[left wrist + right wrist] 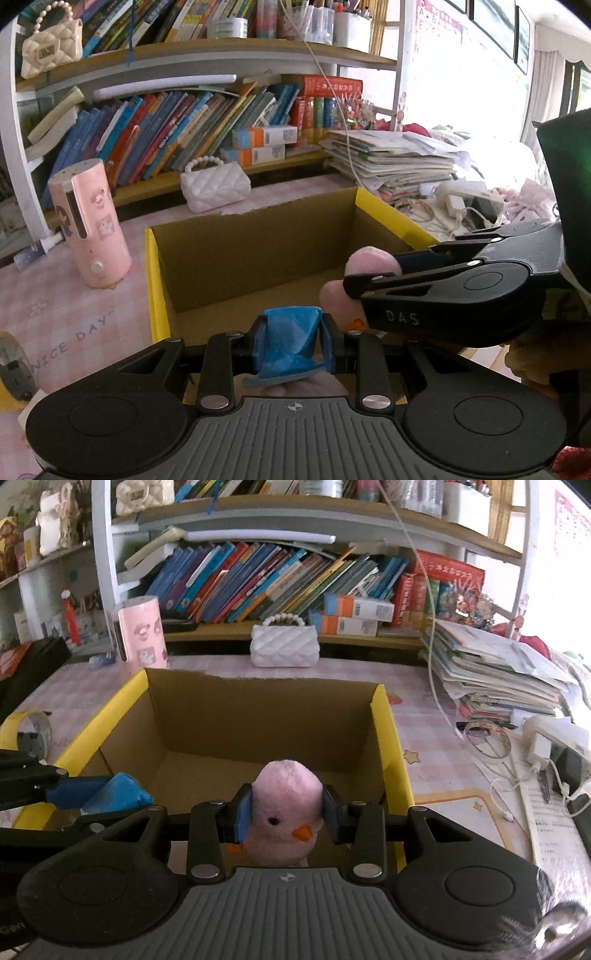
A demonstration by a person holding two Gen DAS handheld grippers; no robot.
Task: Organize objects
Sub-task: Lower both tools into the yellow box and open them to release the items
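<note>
The right tongs [287,814] pinch a pink plush chick [286,808] over the near edge of the open cardboard box [258,716], while the left tongs [291,341] pinch a blue cloth [290,341] just beside it. Behind the box on the pink checked bench [55,314] stand a pink cylinder [90,229] and a white quilted purse [284,646], with a paper stack [498,672] to the right and crowded bookshelves [277,579] behind.

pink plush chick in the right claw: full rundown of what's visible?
The pink plush chick is a small fuzzy soft toy with a rounded head, a black bead eye, an orange beak and a bit of orange foot. It sits upright, squeezed at both sides by the right claw, held over the near edge of the open cardboard box. Nothing else visibly touches it.
</note>
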